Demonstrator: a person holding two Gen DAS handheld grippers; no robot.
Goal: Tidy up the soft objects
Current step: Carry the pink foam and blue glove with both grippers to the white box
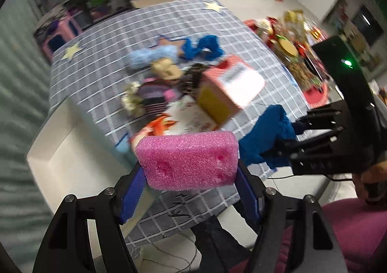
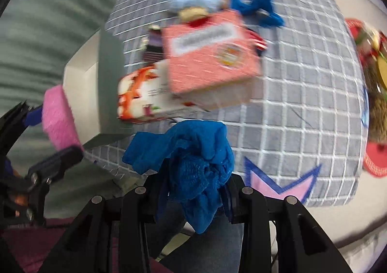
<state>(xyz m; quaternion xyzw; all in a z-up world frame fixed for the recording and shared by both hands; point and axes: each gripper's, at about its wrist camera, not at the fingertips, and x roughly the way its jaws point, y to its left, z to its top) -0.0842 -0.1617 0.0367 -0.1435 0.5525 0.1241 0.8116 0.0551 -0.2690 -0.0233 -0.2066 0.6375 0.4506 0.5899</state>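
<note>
Grey checked cloth (image 2: 302, 94) with star patches covers the table under both my grippers. Nearest, my left gripper (image 1: 188, 173) is clamped on a pink sponge (image 1: 187, 160): a coarse, rounded foam block with a few dents in its face, squeezed end to end between the blue pads (image 1: 131, 196) and held off the cloth at the table's near edge. Just to its right, my right gripper (image 2: 193, 190) is clenched on a blue rag (image 2: 191, 164), a crumpled knit that bunches above the jaws and hangs below them. Beyond, on the cloth, a pink box (image 2: 208, 52) lies tilted over a white bag (image 2: 142, 94) with orange print. A striped cloth (image 1: 154, 96) lies beside them. Farther back lie a pale blue fluffy piece (image 1: 152, 54) and dark blue yarn (image 1: 203, 46), all blurred. A white bin (image 1: 65, 149) stands left of the table.
</note>
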